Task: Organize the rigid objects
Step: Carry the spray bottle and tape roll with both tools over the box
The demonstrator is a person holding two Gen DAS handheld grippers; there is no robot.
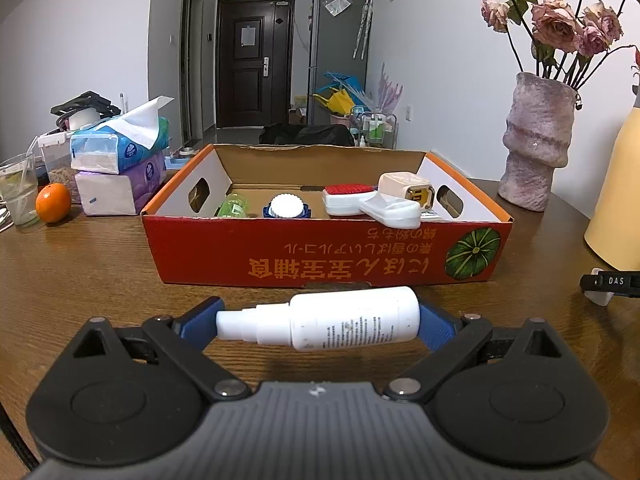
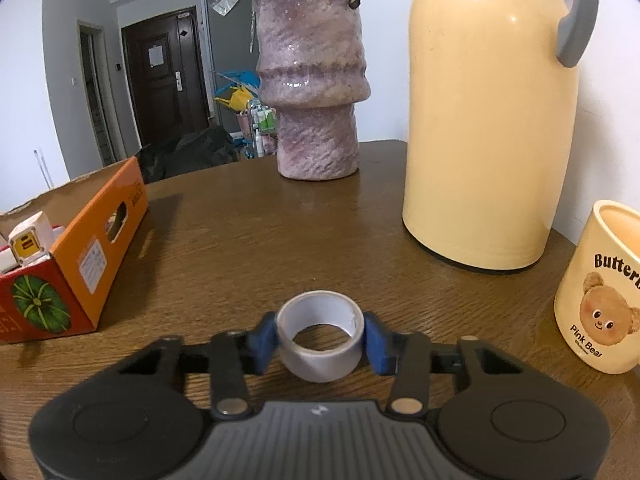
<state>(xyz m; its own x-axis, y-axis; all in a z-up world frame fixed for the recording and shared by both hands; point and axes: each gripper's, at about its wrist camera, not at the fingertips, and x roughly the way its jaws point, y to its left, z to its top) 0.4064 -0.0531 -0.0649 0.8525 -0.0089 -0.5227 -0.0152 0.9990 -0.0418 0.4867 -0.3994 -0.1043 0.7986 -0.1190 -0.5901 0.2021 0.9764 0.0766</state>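
A white spray bottle lies crosswise between the blue pads of my left gripper, which is shut on it just in front of the red cardboard box. Inside the box lie a green bottle, a white-and-blue round lid, a red-and-white brush, a white scraper-like piece and a cream charger. In the right wrist view my right gripper is shut on a grey roll of tape that rests on the wooden table, right of the box.
A purple vase, a tall yellow thermos and a bear mug stand to the right. Tissue packs, an orange and a glass sit left of the box. A black tool lies at the right edge.
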